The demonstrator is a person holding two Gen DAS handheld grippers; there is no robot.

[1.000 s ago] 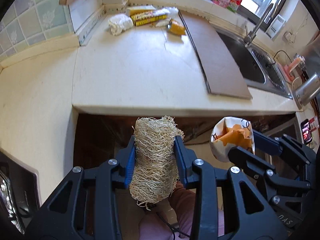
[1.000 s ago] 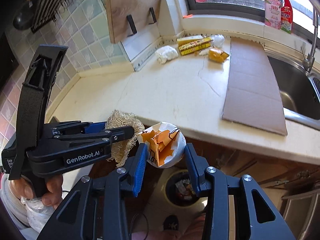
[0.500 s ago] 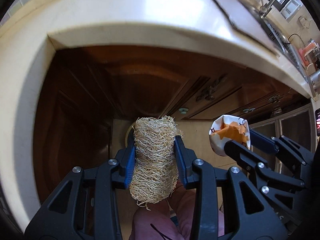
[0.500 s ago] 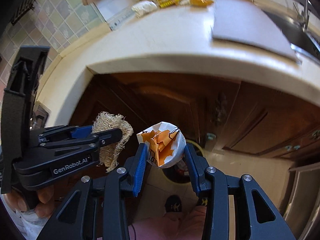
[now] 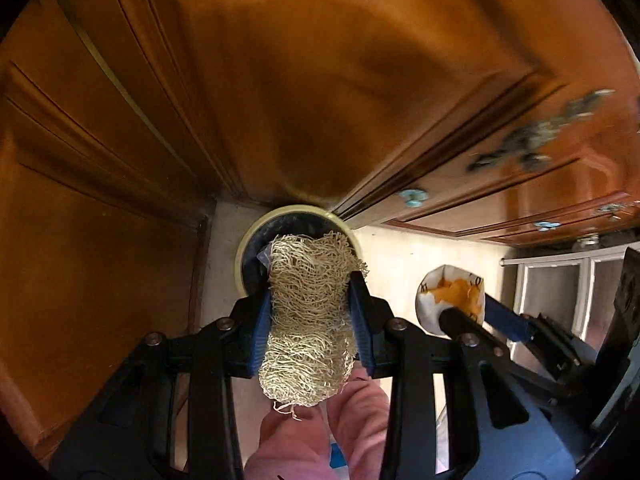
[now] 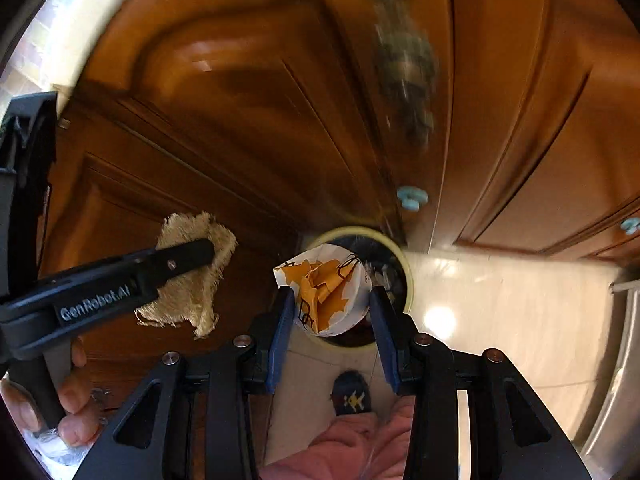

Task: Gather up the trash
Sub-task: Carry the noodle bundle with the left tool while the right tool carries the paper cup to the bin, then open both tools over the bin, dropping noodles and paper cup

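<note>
Your left gripper [image 5: 310,316] squeezes a tan, stringy loofah scrubber [image 5: 308,320] over the round, yellow-rimmed trash bin [image 5: 244,248]. Your right gripper [image 6: 330,308] pinches a crumpled white-and-orange paper wrapper [image 6: 324,292] above that bin.

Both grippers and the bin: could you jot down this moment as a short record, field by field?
left gripper: shut on loofah
right gripper: shut on paper cup, crumpled, orange and white
bin: round, pale rim, dark liner, on the floor by wooden cabinet doors
position: both items held above the bin
not yet done: neither item dropped
</note>
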